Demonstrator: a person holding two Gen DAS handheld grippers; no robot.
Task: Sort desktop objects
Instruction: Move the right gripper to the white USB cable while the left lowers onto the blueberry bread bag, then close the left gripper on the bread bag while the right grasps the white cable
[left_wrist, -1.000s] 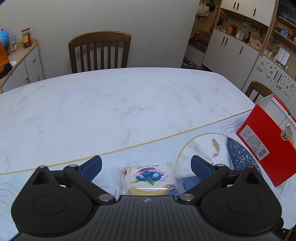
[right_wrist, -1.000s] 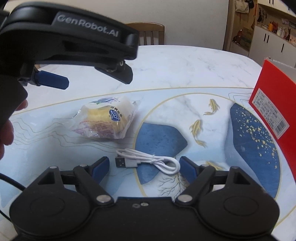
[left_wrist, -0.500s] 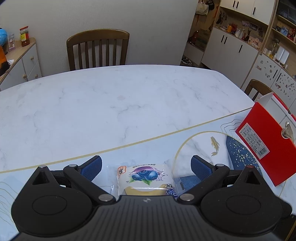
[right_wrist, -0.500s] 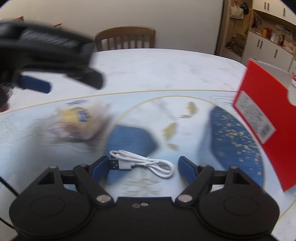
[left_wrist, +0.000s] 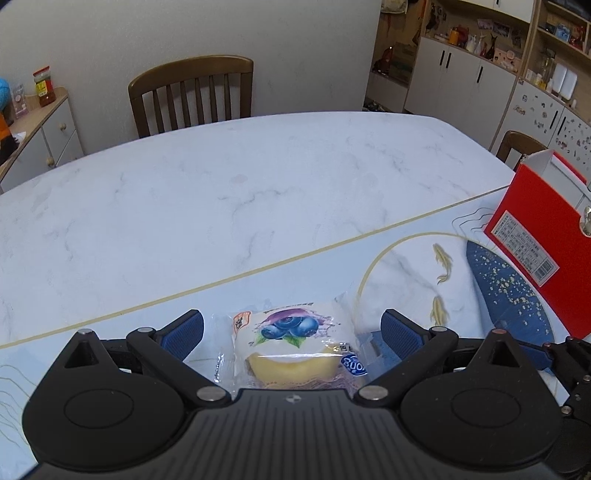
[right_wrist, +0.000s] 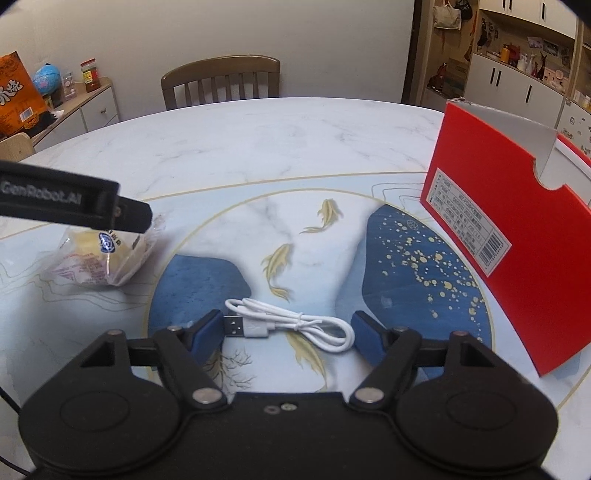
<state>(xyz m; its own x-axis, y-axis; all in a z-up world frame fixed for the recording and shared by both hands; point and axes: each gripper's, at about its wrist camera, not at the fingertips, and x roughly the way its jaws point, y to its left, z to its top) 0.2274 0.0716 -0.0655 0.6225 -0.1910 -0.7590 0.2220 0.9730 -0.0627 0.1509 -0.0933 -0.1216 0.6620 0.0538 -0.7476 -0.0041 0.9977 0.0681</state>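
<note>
Blue-padded jaws of the right hand-held gripper have just been closing, yet stand apart around the coiled white USB cable on the desk. Spread wide, the left hand-held gripper straddles the wrapped blueberry cake; a red box stands right.

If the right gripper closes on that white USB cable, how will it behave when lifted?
The white USB cable is thin and loosely coiled, so it will probably flop and uncoil. It looks light. The right gripper, jaws just closing around it, may pinch only one strand, so the rigid plug end could dangle.
</note>
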